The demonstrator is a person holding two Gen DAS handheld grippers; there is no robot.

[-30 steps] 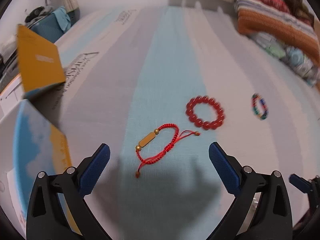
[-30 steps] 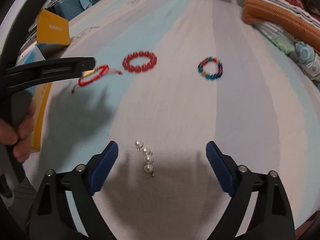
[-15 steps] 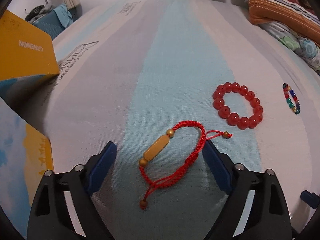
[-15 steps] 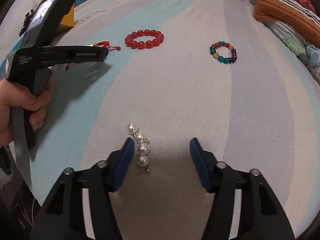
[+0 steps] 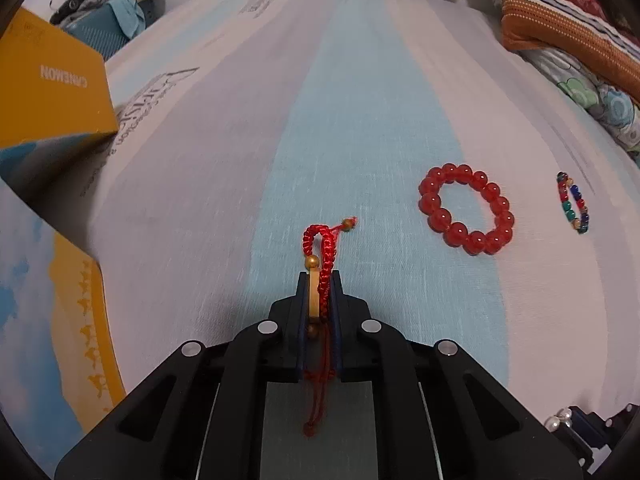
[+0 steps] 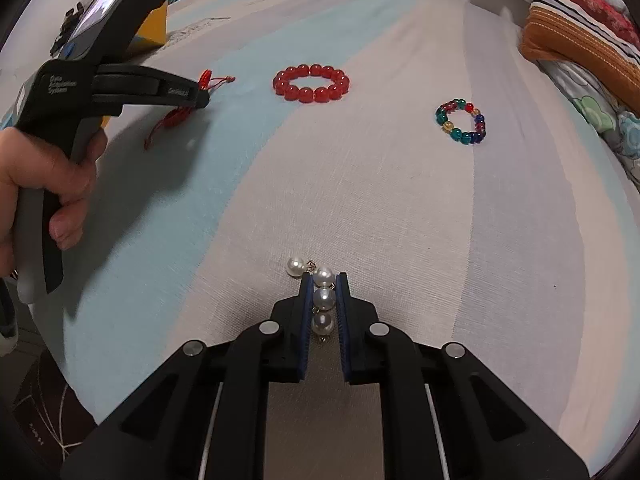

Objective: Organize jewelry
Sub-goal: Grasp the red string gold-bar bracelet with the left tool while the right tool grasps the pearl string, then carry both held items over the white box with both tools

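Observation:
My left gripper (image 5: 319,276) is shut on a red cord bracelet (image 5: 320,248) with a gold tube bead; its loop sticks out ahead and its tail hangs back between the jaws. From the right wrist view the left gripper (image 6: 202,96) holds the red cord bracelet (image 6: 176,114) low over the bed. My right gripper (image 6: 323,280) is shut on a string of pearls (image 6: 323,298); one pearl lies just outside to the left. A red bead bracelet (image 5: 466,209) (image 6: 311,83) and a multicoloured bead bracelet (image 5: 573,203) (image 6: 462,121) lie on the striped bedsheet (image 6: 400,200).
An open orange and blue box (image 5: 52,92) stands at the left edge of the bed, its lid raised. Folded striped blankets (image 5: 560,24) and floral bedding lie at the far right. The bed's near edge drops off at lower left in the right wrist view.
Both grippers closed: the left on the red cord bracelet, squeezing its loop flat, the right on the pearls. Both had been open around them half a second ago.

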